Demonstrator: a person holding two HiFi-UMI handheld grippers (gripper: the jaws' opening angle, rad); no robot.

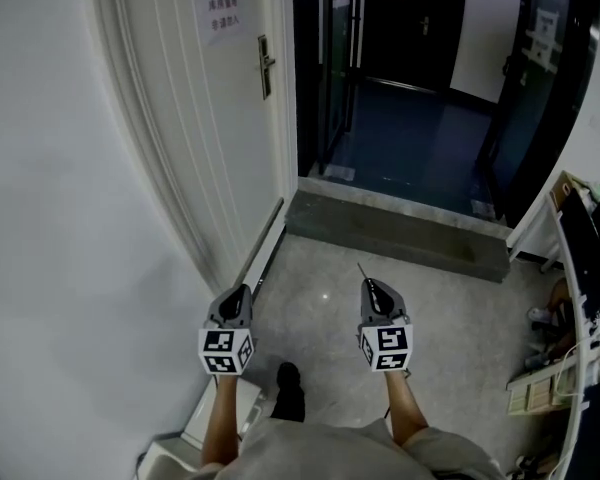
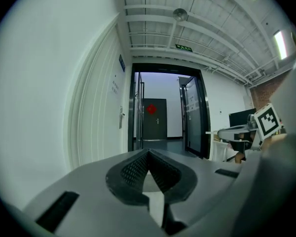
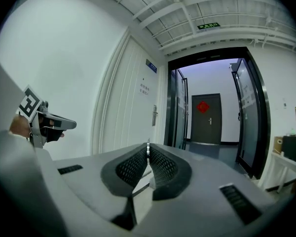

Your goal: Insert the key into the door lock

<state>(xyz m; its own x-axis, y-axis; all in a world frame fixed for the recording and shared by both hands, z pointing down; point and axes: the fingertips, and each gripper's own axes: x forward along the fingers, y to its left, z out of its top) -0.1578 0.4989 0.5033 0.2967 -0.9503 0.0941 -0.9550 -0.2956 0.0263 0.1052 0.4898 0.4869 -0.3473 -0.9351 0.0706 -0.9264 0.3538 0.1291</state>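
Right tongs: my right tongs are closed on the key, and I hold them level, pointing toward the doorway.
Key: a thin metal blade pinched edge-on between the pad tips; from the head view it pokes out ahead of the tongs as a fine spike.
Left tongs: my left tongs are closed with the tips touching and nothing between them, level beside the right pair.
Door lock: the door lock sits with its handle on the edge of the white door, which is closed, ahead and to my left; the key is well apart from it.
Door: a paper notice is stuck above the handle.
Doorway: a grey step leads into a dim hallway, where a dark door carries a red ornament.
Floor: pale speckled floor under both tongs.
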